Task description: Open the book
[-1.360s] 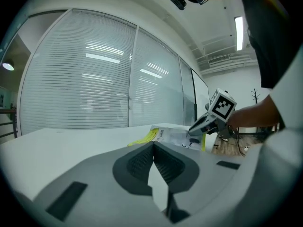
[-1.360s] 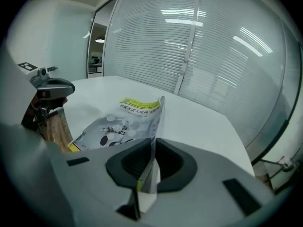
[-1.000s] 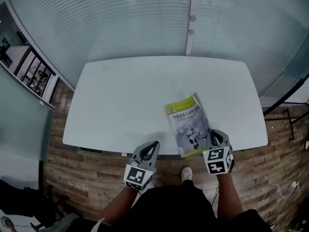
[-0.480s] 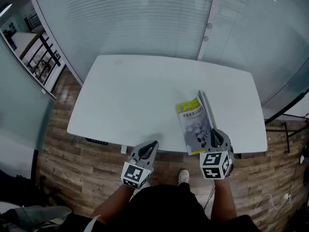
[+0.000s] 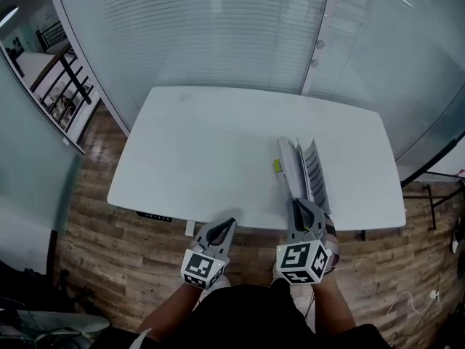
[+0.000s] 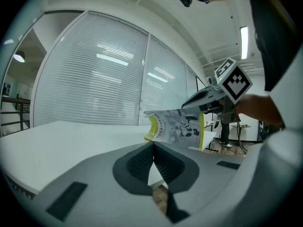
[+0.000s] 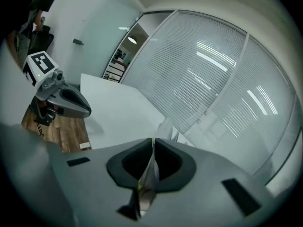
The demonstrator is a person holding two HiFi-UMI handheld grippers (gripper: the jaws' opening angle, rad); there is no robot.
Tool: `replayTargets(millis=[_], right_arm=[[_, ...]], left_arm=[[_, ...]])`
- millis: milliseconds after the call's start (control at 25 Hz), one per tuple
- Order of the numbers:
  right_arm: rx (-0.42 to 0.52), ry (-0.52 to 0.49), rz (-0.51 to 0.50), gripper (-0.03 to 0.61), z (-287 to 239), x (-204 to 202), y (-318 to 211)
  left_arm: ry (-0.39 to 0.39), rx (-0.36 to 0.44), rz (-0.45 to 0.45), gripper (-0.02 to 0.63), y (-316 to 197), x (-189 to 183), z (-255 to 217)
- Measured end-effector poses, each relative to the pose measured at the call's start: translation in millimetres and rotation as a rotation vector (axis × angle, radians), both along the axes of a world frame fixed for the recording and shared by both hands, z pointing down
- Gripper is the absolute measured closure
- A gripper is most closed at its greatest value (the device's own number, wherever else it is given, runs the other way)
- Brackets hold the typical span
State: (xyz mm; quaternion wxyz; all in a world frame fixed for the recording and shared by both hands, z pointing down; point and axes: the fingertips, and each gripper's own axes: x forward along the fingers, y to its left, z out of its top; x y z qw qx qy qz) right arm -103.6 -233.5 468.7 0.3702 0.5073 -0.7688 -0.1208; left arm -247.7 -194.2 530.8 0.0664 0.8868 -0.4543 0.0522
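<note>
Book cover (image 5: 288, 167) newly upright, long axis away from person (image 5: 254, 315)

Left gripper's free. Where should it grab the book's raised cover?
Probably the upper free edge of the cover, from the left: it stands near upright facing the left gripper, whose shut jaws must open first. The right gripper, its jaws just tightened, pinches the near corner.

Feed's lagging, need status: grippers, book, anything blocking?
Right gripper shut on book cover, fingers just tightened. Book half open, cover raised. Left gripper shut, empty, at table's near edge. Nothing in the way.
</note>
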Motion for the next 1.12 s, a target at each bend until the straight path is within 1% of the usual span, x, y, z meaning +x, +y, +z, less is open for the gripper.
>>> replayTargets(millis=[120, 240, 320, 440, 560, 640, 760, 960, 1120], right_arm=[[0.006, -0.007, -0.053, 0.554, 2, -30, 8], [0.011, 0.004, -0.101, 0.554, 11, -57, 17], [0.008, 0.008, -0.121, 0.555, 17, -71, 23], [0.000, 0.015, -0.145, 0.555, 27, -85, 24], [-0.004, 0.019, -0.174, 0.555, 41, -99, 23], [-0.002, 0.016, -0.192, 0.555, 50, -107, 20], [-0.007, 0.021, -0.211, 0.557, 65, -115, 16], [-0.020, 0.036, -0.249, 0.557, 85, -131, 13], [-0.030, 0.049, -0.278, 0.557, 99, -151, 13]], left_arm=[[-0.003, 0.002, -0.003, 0.600, 7, -12, 0], [-0.002, -0.019, -0.024, 0.600, 15, -29, 9], [-0.007, -0.047, -0.031, 0.600, 22, -38, 15], [-0.018, -0.055, -0.035, 0.600, 25, -46, 19], [-0.010, -0.040, -0.053, 0.600, 24, -52, 16], [-0.007, -0.055, -0.061, 0.600, 26, -56, 18], [-0.015, -0.047, -0.069, 0.600, 27, -61, 20], [-0.022, -0.088, -0.083, 0.600, 31, -67, 29], [-0.021, -0.062, -0.086, 0.600, 32, -74, 27]])
